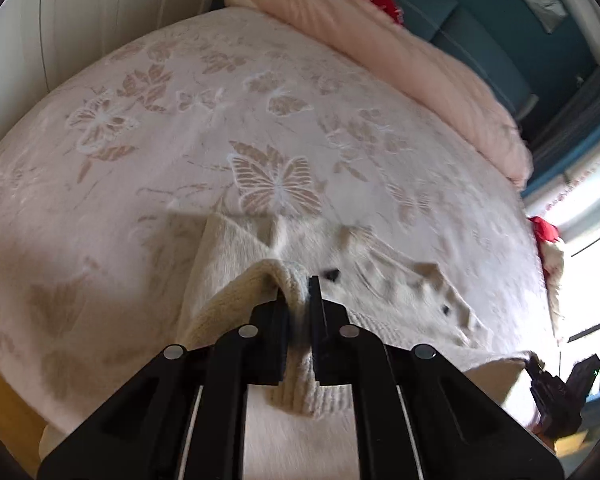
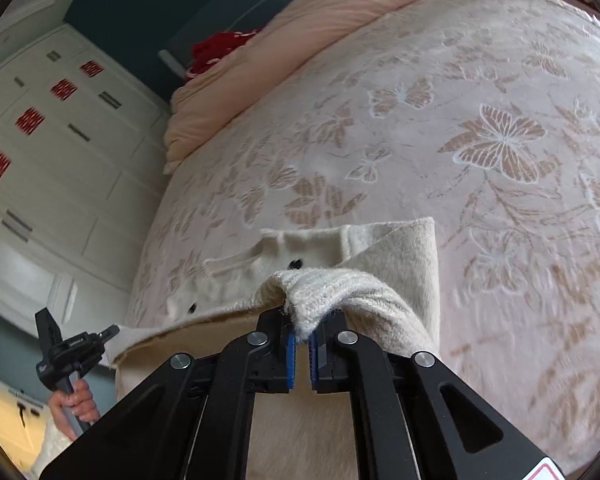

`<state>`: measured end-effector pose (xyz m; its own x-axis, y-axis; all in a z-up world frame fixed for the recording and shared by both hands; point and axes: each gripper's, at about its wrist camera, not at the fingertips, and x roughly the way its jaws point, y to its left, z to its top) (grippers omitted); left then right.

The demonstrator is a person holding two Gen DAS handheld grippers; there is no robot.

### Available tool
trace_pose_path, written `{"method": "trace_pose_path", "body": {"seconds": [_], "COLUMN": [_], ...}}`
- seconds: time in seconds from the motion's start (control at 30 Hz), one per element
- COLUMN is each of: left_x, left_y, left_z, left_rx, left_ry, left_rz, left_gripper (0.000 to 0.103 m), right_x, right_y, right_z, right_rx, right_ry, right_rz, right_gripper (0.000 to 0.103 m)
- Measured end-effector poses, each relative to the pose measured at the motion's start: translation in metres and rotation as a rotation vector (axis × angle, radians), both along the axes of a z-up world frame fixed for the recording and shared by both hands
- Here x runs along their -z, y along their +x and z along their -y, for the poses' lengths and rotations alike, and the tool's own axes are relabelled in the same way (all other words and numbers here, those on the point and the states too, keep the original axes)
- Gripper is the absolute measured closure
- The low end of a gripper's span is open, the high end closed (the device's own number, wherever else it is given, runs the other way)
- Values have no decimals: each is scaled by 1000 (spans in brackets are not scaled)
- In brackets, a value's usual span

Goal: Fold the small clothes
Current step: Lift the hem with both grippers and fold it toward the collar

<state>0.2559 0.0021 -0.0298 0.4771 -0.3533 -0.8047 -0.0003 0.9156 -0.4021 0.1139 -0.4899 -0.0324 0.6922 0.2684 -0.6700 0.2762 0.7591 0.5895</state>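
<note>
Ribbed knit sits bunched between your left gripper's (image 1: pixel 299 300) fingers, closed tight on the cream sweater's (image 1: pixel 236 240) hem. Your right gripper (image 2: pixel 302 334) is pinched nearly shut on the opposite hem corner, with only a thin tuft between the blue pads (image 2: pixel 293 356). The body lies on the butterfly bedspread (image 1: pixel 180 120) toward 12 o'clock. That right hold looks shallow, so I judge a quick lift could slip it free, dropping one side and skewing your fold.
</note>
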Motion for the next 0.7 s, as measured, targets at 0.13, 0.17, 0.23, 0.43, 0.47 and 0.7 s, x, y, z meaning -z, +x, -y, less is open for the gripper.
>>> {"method": "trace_pose_path", "body": {"seconds": [0.13, 0.17, 0.23, 0.43, 0.47, 0.7], "left_x": [28, 34, 48, 69, 65, 11], "left_y": [22, 23, 32, 49, 47, 3], "left_z": [2, 1, 2, 11, 8, 2], "left_rx": [-28, -36, -52, -54, -56, 36], "left_ry": [22, 20, 16, 39, 25, 98], "left_rz": [-41, -54, -76, -81, -66, 218], "left_gripper": [95, 95, 95, 84, 81, 11], "right_x": [31, 34, 46, 52, 47, 23], "right_y": [19, 20, 28, 31, 25, 10], "right_z": [8, 7, 10, 30, 33, 10], "right_rx": [39, 41, 43, 152, 183, 56], "right_ry": [43, 49, 66, 131, 134, -187], "right_rz": [-51, -57, -72, 7, 40, 14], "right_gripper": [98, 98, 98, 78, 65, 41]}}
